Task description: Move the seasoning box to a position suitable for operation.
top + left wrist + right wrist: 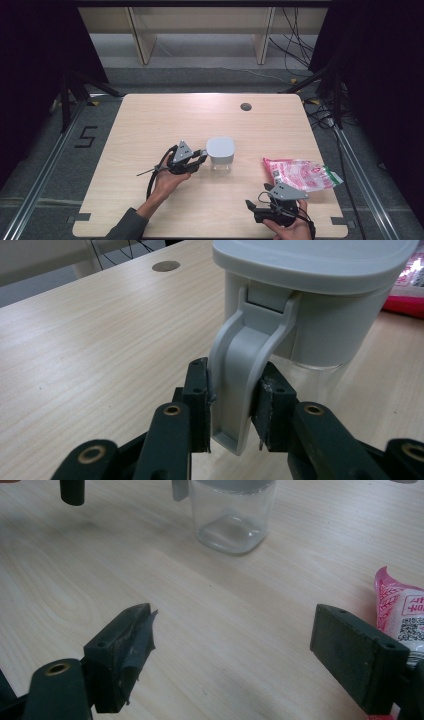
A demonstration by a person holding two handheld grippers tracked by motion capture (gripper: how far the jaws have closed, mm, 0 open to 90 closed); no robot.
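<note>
A clear square jar (220, 165) with a grey lid (220, 148) stands near the middle of the table. A grey latch flap (240, 385) hangs down from the lid's side, swung outward. My left gripper (202, 159) reaches in from the jar's left, and its pads press on both sides of that flap (234, 410). My right gripper (256, 196) rests near the front right of the table, open, nothing between its jaws (232, 630). It looks toward the jar (232, 515). A pink printed bag (300, 174) lies flat just to its right (397, 610).
The wooden table (150, 125) has a round cable hole (245, 106) at the back, also seen past the jar (166, 266). Black curtains and metal floor rails flank the table. Cables lie on the floor at the back right.
</note>
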